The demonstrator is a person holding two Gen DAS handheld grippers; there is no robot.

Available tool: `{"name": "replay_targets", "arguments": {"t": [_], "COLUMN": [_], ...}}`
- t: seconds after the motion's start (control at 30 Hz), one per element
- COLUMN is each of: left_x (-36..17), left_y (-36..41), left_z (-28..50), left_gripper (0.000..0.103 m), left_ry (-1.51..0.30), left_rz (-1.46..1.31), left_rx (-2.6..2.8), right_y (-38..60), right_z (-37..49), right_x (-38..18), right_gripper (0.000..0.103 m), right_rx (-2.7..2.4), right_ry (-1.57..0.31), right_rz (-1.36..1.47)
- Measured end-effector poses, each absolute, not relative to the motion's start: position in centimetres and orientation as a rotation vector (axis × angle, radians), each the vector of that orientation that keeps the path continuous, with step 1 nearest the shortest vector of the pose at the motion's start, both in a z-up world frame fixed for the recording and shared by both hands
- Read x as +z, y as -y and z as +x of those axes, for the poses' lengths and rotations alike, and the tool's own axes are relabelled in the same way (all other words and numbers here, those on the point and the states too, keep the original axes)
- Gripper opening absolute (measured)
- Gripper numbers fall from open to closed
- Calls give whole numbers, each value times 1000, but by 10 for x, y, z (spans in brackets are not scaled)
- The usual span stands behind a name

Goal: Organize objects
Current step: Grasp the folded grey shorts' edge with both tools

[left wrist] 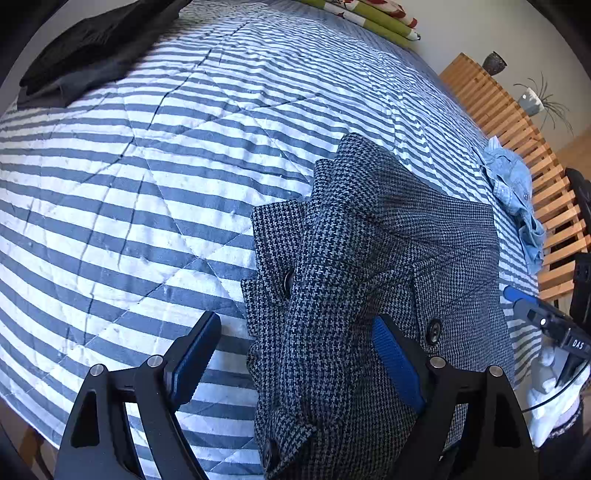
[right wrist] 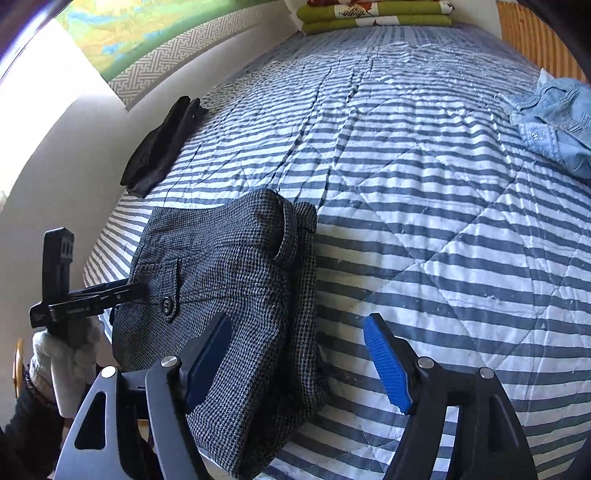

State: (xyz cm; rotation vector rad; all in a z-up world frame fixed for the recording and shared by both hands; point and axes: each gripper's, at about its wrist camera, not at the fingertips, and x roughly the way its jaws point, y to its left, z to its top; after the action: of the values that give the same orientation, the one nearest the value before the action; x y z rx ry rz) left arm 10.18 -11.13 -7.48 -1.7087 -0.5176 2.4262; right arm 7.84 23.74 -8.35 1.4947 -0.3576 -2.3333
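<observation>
Nearest each camera, both tools stand spread with nothing pinched. Seen from the left wrist, the left tool [left wrist: 295,365] straddles the near fold of the houndstooth garment [left wrist: 369,280]; its right pad [left wrist: 397,365] lies against the cloth, while its left pad [left wrist: 195,354] is over the bare quilt [left wrist: 147,177]. Seen from the right wrist, the right tool [right wrist: 299,363] sits at the garment's [right wrist: 229,295] right edge, with its left pad [right wrist: 208,360] over the fabric and its right pad [right wrist: 386,365] over the striped quilt [right wrist: 424,206]. That garment lies folded at the near edge of the bed, buttons showing. At the right margin of the left view, part of the right tool [left wrist: 546,325] shows just beside the garment; at the left margin of the right view, the left tool [right wrist: 92,299] touches the cloth near a button, gripped by a white-gloved hand [right wrist: 62,358]. Farther out, a denim piece [left wrist: 517,199] [right wrist: 554,122] lies crumpled by the bed's right edge, beside a slatted wooden frame [left wrist: 517,125]. Dark clothes [left wrist: 92,51] [right wrist: 162,147] lie folded on the far left. Farthest off, a folded green blanket [right wrist: 373,14] [left wrist: 369,16] rests at the head of the bed.
</observation>
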Motion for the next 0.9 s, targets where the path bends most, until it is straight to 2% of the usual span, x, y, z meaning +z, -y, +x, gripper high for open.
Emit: {"name": "replay_targets", "arguments": {"t": [0.17, 0.3, 0.43, 0.53, 0.6, 0.7, 0.77, 0.83, 0.9], "left_x": [-82, -83, -80, -78, -76, -71, -70, -76, -79], "left_y": [114, 109, 100, 93, 89, 83, 80, 86, 90], "left_z": [97, 96, 90, 89, 89, 94, 94, 91, 90], "left_gripper": [90, 90, 75, 73, 71, 70, 74, 77, 76], "left_ry": [591, 554, 510, 469, 440, 353, 344, 427, 473], "left_rz": [-1693, -1673, -1660, -1663, -1662, -1658, -1652, -1656, -1636], "left_rx": [2386, 2385, 2378, 2406, 2429, 2474, 2496, 2482, 2453], "right_y": [-222, -214, -217, -212, -207, -199, -196, -196, -197], "right_z": [71, 64, 59, 58, 57, 58, 58, 57, 55], "right_x": [-107, -124, -130, -129, -128, -126, -124, -124, -126], "right_gripper": [71, 71, 72, 71, 56, 50, 50, 51, 52], "right_rx": [-2265, -2225, -2190, -2199, -2187, -2200, -2210, -2209, -2205], "right_ry": [378, 385, 467, 438, 415, 382, 348, 339, 375], "right_rz": [1559, 1603, 1598, 1599, 1597, 1597, 1594, 1603, 1623]}}
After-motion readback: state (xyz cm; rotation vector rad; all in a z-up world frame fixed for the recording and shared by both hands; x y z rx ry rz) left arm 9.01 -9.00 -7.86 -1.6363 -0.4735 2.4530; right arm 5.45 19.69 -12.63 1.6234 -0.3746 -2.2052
